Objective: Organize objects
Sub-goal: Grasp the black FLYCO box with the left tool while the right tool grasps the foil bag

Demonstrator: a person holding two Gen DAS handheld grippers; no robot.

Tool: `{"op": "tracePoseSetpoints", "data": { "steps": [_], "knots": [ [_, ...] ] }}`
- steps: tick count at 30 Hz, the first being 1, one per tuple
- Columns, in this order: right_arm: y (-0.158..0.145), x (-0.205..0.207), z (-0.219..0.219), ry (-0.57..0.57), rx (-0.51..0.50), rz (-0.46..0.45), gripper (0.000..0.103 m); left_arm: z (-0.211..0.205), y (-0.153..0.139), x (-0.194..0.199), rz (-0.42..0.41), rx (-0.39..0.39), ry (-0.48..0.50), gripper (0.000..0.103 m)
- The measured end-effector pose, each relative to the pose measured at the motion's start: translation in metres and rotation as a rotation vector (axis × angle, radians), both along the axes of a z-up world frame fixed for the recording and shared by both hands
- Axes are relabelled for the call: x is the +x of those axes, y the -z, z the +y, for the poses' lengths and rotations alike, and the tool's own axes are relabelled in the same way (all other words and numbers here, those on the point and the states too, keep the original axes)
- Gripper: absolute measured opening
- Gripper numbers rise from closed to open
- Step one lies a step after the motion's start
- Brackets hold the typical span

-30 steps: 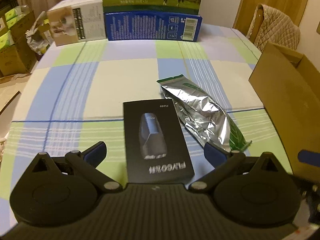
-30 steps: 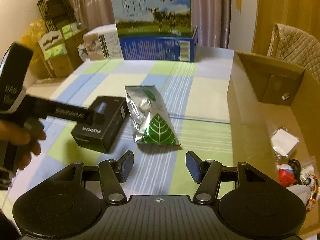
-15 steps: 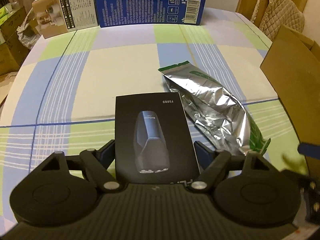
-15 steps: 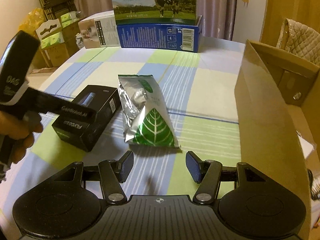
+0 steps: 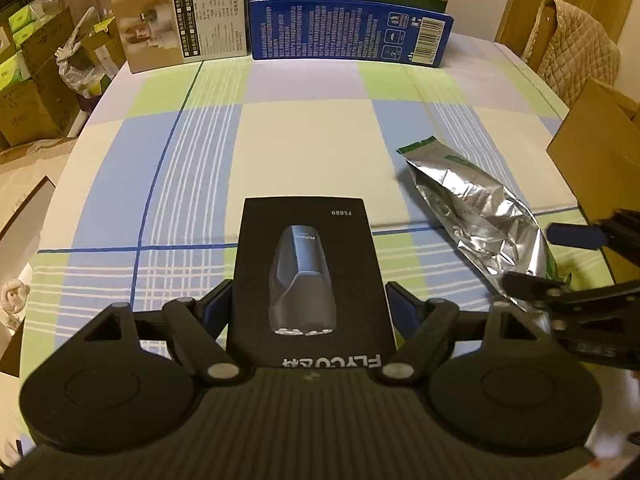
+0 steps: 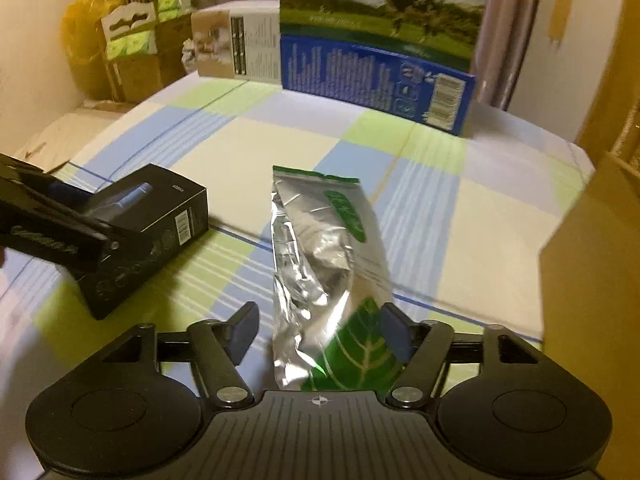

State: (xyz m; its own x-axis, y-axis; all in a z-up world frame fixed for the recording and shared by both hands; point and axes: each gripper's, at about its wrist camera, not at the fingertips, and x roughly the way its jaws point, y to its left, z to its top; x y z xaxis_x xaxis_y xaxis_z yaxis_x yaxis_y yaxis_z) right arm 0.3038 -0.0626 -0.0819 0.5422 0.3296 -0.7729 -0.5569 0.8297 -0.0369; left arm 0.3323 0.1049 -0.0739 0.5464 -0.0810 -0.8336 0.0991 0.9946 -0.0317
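A black shaver box (image 5: 304,280) lies flat on the checked tablecloth (image 5: 280,140). My left gripper (image 5: 307,308) is over its near half, with both blue pads against its long sides. The right wrist view shows the same box (image 6: 160,216) with the left gripper (image 6: 60,232) on it. A silver foil bag (image 6: 320,260) with a green leaf print lies to the right of the box. My right gripper (image 6: 320,334) straddles the bag's near end; its jaws are opening and the left pad stands clear of the foil. The left wrist view shows the bag (image 5: 480,216) and the right gripper (image 5: 552,260) at its far right.
An open brown cardboard box (image 6: 592,260) stands at the table's right edge. A blue and green milk carton case (image 5: 348,32) and a brown and white box (image 5: 180,36) line the far edge. A padded chair (image 5: 576,48) is beyond the right corner, and stacked cartons are on the floor at the left.
The left gripper moved forward over the black box and closed its wide jaws onto the box's sides. The right gripper came forward and down over the foil bag and its jaws widened.
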Motion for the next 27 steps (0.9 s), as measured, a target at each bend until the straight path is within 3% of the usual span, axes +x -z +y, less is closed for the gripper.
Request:
{"op": "tracePoseSetpoints", "data": {
  "steps": [2, 8, 18, 22, 23, 27],
  "knots": [
    [0.006, 0.005, 0.006, -0.001, -0.024, -0.01, 0.074, 0.0, 0.002, 0.0, 0.001, 0.001, 0.004, 0.076],
    [0.025, 0.019, 0.024, -0.043, -0.171, -0.049, 0.076, 0.001, 0.009, -0.001, 0.006, -0.009, 0.014, 0.077],
    [0.027, 0.042, 0.023, -0.015, -0.122, 0.019, 0.076, 0.003, 0.01, 0.005, 0.01, -0.024, 0.02, 0.08],
    [0.026, 0.04, 0.024, -0.019, -0.124, 0.019, 0.067, -0.001, 0.015, 0.011, 0.03, 0.001, 0.03, 0.081],
    [0.026, 0.04, 0.024, -0.016, -0.13, 0.014, 0.057, -0.002, 0.016, 0.013, 0.032, 0.007, 0.032, 0.081],
    [0.021, 0.035, 0.022, -0.018, -0.137, -0.005, 0.043, -0.004, 0.019, 0.018, 0.059, 0.021, 0.042, 0.08]
  ]
}}
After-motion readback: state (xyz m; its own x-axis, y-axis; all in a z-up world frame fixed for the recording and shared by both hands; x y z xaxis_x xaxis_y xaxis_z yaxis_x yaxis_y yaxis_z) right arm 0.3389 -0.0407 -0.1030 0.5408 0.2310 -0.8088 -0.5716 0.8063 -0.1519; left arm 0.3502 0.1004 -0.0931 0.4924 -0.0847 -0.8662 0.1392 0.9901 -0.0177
